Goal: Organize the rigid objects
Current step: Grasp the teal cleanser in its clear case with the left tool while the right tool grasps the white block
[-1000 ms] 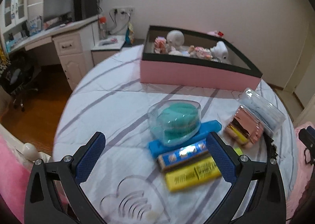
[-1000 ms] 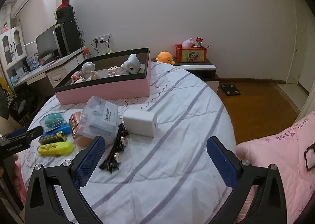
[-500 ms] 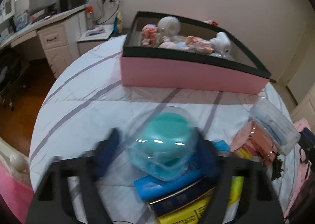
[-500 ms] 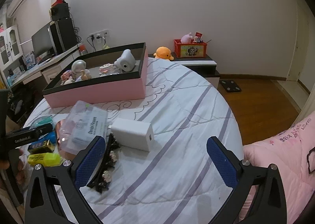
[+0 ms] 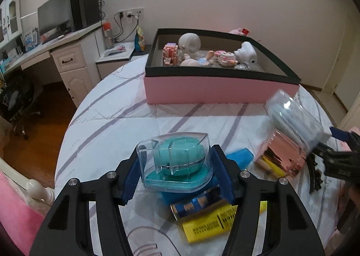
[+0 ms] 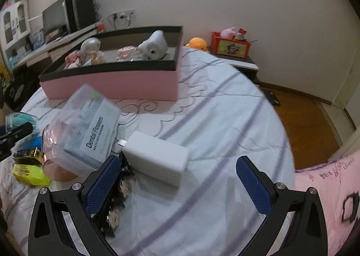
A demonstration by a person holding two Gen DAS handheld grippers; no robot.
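Note:
My left gripper [image 5: 175,175] is shut on a clear plastic case with a teal sponge [image 5: 177,161] and holds it just above a blue bar [image 5: 238,157], a dark blue tin [image 5: 198,204] and a yellow pack [image 5: 207,224]. The pink box with a black rim [image 5: 216,89] lies beyond, with dolls and toys inside. My right gripper [image 6: 177,184] is open over the bed, near a white charger block [image 6: 157,161]. A clear box of dental flossers [image 6: 90,130] rests on a rose-gold item [image 6: 56,170].
Black hair clips [image 6: 117,190] lie by the right gripper's left finger. A desk with a monitor [image 5: 56,17] stands at the far left, wooden floor [image 5: 33,143] below the bed's left edge. A pink quilt [image 6: 326,188] lies at the right.
My left gripper has moved onto the teal sponge case, shut on it and lifted it slightly. My right gripper has come lower and nearer to the white charger block.

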